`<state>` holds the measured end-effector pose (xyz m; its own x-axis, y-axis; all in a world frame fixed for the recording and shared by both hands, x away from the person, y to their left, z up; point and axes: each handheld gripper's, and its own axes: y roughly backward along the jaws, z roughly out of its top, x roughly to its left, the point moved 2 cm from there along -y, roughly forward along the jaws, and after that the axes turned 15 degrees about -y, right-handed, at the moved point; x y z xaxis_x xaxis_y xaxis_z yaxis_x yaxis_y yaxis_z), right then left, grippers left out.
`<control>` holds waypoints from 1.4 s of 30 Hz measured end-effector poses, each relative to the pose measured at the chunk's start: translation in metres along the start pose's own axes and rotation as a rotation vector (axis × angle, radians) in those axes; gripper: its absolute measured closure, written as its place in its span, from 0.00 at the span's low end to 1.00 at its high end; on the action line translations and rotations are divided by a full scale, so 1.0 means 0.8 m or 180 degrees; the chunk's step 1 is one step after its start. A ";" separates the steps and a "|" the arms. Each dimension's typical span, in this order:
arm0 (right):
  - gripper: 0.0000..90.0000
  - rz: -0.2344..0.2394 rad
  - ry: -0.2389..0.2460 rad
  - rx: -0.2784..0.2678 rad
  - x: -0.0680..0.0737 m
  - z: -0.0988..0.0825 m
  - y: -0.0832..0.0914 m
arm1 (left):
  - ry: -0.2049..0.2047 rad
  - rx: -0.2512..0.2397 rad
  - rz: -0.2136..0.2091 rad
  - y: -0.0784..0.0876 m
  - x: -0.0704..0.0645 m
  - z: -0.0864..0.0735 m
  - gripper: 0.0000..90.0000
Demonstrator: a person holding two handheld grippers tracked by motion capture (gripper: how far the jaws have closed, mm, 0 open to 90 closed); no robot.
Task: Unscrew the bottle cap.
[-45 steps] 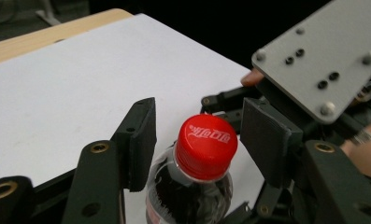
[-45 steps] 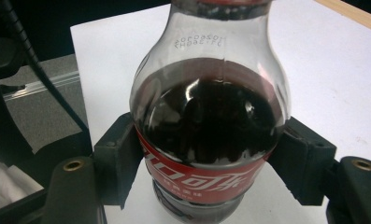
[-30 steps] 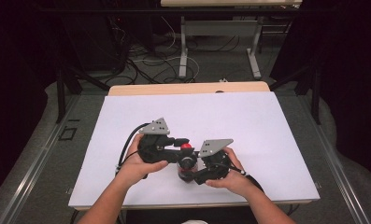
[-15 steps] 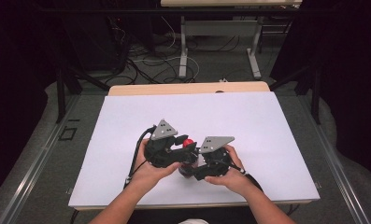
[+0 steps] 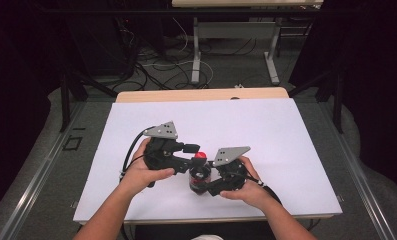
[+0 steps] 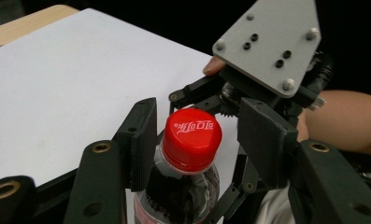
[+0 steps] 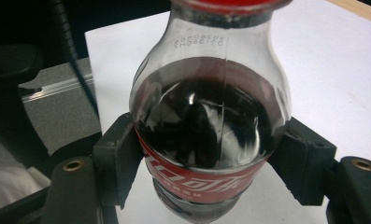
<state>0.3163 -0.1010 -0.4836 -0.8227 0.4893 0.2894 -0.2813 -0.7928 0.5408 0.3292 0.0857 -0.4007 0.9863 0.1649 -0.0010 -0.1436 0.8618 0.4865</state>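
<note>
A small cola bottle [image 5: 199, 181] with a red cap [image 5: 200, 155] stands upright on the white table top [image 5: 266, 135]. My right gripper [image 5: 202, 186] is shut on the bottle's body; in the right gripper view its pads [image 7: 120, 158] press the red label on the bottle [image 7: 206, 116] from both sides. My left gripper [image 5: 196, 151] reaches in from the left at cap height. Its jaws have just been opening: the cap [image 6: 193, 135] sits between them, with a gap to the right-hand pad [image 6: 262, 135]. Behind the cap is the right gripper's grey plate [image 6: 272, 42].
The white sheet stretches wide behind and to both sides of the bottle, with a wooden table edge [image 5: 201, 94] at the back. The near edge lies just under my forearms. Beyond the table are metal table legs [image 5: 196, 55] and cables on the floor.
The left gripper has slid a little to the left again and its jaws have loosened around the cap. The right gripper and bottle have stayed put.
</note>
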 end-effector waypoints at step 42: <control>0.34 -0.0082 0.0001 -0.0054 0.003 0.000 0.002 | 0.0028 -0.0054 0.0183 -0.008 -0.002 -0.002 0.59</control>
<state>0.3138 -0.1011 -0.4818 -0.8153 0.5094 0.2752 -0.3107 -0.7860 0.5345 0.3288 0.0806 -0.4051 0.9756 0.2187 0.0189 -0.2016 0.8587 0.4711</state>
